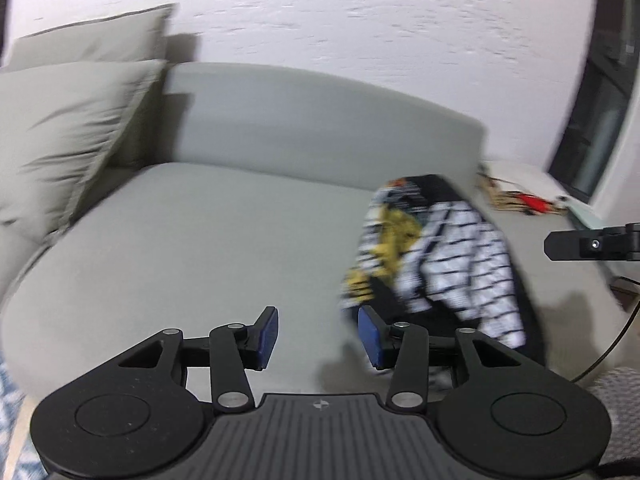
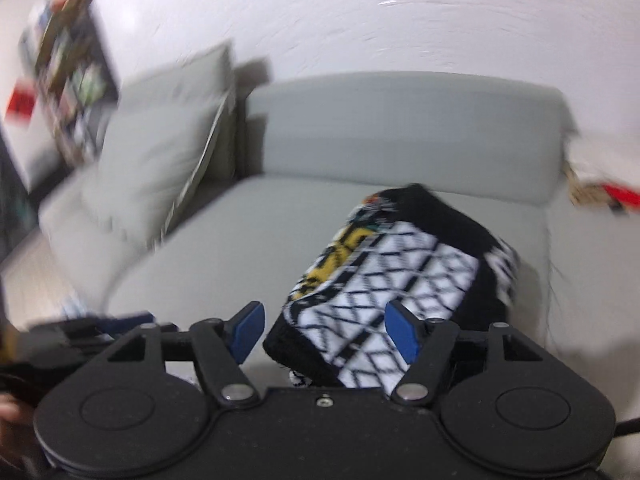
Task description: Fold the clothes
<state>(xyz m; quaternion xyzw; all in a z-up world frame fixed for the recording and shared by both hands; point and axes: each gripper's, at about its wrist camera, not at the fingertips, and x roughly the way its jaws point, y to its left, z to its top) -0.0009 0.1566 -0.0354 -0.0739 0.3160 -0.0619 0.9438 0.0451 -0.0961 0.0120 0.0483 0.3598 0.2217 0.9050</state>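
Note:
A folded garment [image 1: 448, 256], black with a white lattice print and a yellow graphic, lies on the grey sofa seat [image 1: 200, 240]. My left gripper [image 1: 319, 338] hovers open over bare seat just left of the garment, and nothing is between its blue pads [image 1: 268, 338]. In the right wrist view the garment [image 2: 400, 272] reaches in between the fingers of my right gripper [image 2: 326, 332]. The jaws stand wide, and the left pad [image 2: 250, 330] is clear of the cloth. Part of the right gripper [image 1: 592, 244] shows at the right edge of the left wrist view.
Two grey cushions [image 1: 68, 136] lean at the sofa's left end, and the backrest [image 1: 320, 120] runs behind. A low surface with red and tan items [image 1: 524, 200] sits to the right, under a dark window [image 1: 600, 112]. A cluttered shelf [image 2: 68, 72] stands far left. A cable [image 1: 612, 344] hangs at right.

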